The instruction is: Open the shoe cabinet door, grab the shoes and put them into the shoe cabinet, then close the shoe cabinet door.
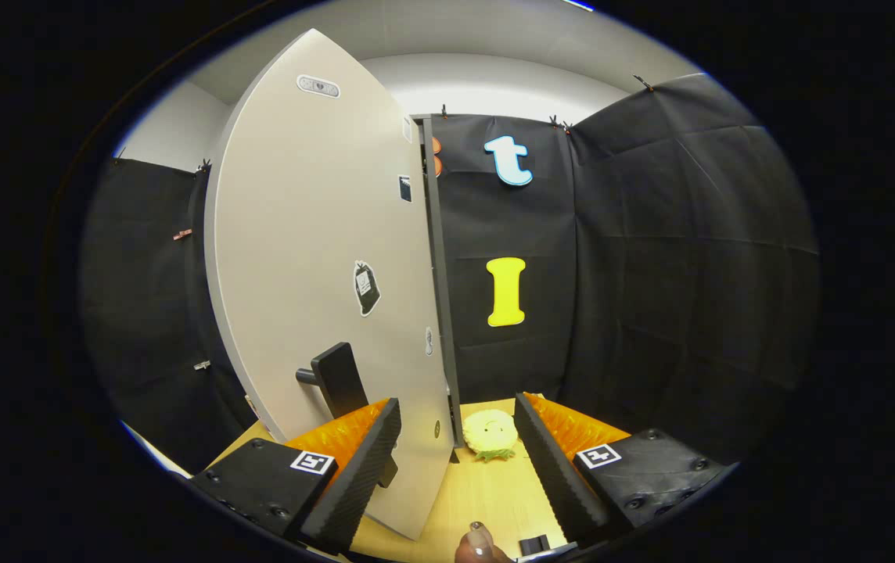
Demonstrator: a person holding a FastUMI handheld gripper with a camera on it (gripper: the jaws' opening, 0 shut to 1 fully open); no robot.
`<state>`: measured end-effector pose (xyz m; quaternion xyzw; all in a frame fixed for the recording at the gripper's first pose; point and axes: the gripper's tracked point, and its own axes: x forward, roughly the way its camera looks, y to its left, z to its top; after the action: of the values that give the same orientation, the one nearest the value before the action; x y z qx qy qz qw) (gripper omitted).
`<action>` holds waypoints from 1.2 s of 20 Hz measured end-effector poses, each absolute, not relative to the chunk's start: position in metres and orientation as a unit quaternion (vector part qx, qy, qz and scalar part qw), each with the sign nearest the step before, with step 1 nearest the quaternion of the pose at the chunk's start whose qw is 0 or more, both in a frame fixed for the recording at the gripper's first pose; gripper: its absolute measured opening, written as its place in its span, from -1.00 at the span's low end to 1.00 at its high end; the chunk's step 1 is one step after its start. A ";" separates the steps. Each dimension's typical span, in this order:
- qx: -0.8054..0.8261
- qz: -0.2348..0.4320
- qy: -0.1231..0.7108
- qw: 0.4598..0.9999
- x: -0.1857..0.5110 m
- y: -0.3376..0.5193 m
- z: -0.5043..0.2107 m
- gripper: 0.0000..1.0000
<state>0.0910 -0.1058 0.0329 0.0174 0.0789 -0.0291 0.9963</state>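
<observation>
Worktop (494, 493): pale wood, beneath the cabinet.
On it: yellow plush slipper (489, 434), just beside the open door's (322, 258) edge.

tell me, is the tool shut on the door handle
No, the tool is open, its fingers spread either side of the cabinet door edge, and the black handle sits free.

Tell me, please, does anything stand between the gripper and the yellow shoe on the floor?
Partly. The gripper is open, and the yellow shoe lies just ahead, between the fingers. The cabinet door also reaches in between the fingers, its edge right beside the shoe, and the door's black handle sits by one finger. The floor up to the shoe looks free.
</observation>
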 end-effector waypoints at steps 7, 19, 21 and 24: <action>0.016 -0.016 0.074 0.997 0.107 -0.045 0.027 0.93; 0.021 0.073 0.072 0.994 0.169 0.069 0.010 0.94; 0.018 0.082 0.071 0.994 0.174 0.079 0.010 0.94; 0.012 0.088 0.068 0.994 0.178 0.087 0.013 0.93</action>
<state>0.1781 0.0872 0.0131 0.0124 0.0678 0.0879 0.9937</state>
